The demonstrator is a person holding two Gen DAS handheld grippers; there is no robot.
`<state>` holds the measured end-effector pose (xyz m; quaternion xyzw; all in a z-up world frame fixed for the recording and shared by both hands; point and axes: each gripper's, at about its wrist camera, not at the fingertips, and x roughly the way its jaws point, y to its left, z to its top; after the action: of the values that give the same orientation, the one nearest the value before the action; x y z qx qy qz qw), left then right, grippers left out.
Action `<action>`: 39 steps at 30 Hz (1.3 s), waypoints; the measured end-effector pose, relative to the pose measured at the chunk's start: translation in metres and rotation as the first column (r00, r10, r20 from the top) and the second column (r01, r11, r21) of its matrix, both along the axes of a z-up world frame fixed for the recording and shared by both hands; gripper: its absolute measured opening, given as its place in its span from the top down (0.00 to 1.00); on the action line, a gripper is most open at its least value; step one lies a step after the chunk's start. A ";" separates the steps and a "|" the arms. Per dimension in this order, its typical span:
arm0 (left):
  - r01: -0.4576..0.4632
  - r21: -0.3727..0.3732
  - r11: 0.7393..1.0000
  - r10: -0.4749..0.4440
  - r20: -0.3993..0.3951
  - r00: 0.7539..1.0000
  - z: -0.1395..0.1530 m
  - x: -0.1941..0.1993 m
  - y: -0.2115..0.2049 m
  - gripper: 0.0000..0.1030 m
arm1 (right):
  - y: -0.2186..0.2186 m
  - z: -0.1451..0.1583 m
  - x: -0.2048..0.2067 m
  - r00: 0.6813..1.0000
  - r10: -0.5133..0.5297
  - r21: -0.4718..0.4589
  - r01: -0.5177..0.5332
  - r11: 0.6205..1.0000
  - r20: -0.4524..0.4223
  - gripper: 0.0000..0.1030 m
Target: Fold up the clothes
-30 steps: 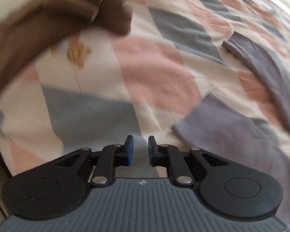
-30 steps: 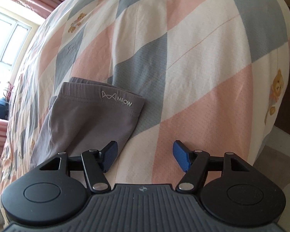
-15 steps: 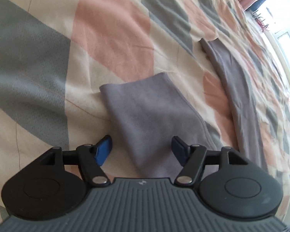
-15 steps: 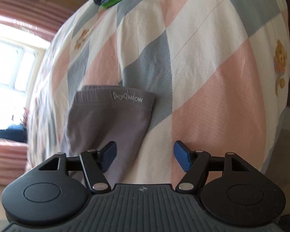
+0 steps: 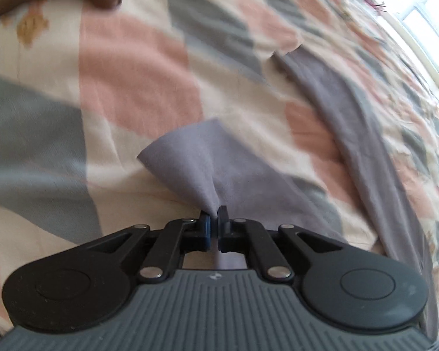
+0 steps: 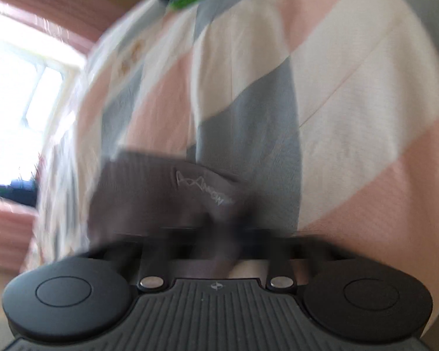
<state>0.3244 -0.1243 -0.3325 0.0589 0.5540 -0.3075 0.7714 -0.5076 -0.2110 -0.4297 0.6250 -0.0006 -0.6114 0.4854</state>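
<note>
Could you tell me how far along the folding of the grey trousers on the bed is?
Early. Nothing looks folded: the grey trousers lie stretched across the checked quilt. In hand: the left gripper pinches a leg end, and the right gripper, blurred, has closed at the logo waistband. The folding itself remains.

Grey-lilac trousers (image 5: 199,158) with a white waistband logo (image 6: 203,188) lie on a bedspread (image 5: 131,67) of pink, grey-blue and cream diamonds.

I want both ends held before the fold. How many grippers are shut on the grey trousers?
2. The left gripper pinches a leg hem; the right gripper, blurred, is shut at the waistband of the grey trousers.
</note>
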 end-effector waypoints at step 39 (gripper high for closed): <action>0.253 0.078 0.964 -0.259 0.075 0.963 0.035 -0.069 -0.055 0.59 | -0.160 0.080 0.074 0.739 0.622 -0.100 -0.661 0.744 -0.257 0.62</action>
<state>0.2556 -0.1792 -0.2974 0.1690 0.5188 -0.3831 0.7453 -0.4338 -0.3710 -0.3497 0.4715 0.2095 -0.4647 0.7196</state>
